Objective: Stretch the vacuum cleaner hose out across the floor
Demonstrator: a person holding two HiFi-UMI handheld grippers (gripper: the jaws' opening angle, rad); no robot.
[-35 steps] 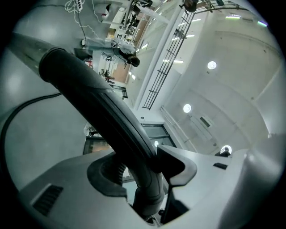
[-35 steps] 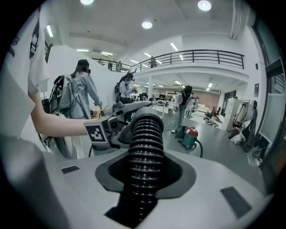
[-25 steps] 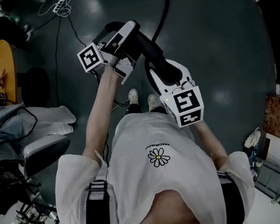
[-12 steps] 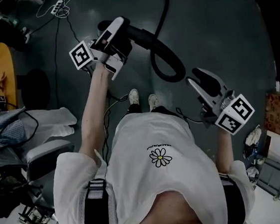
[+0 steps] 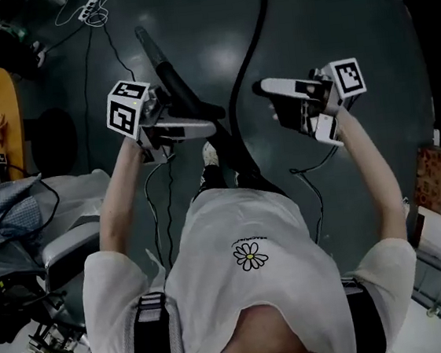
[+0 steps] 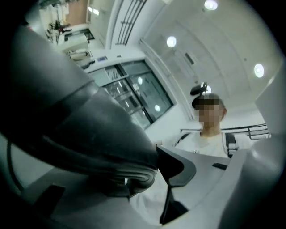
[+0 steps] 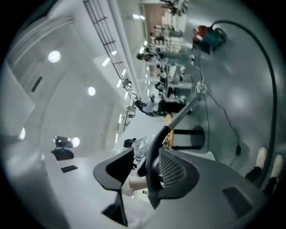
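Left gripper is clamped on the hose near its stiff end; its jaws have just closed in a bit. Right gripper sits just beside the hose, not touching; its jaws have just opened some, nothing between them. Hose loops past the shoes, then runs off across the floor.
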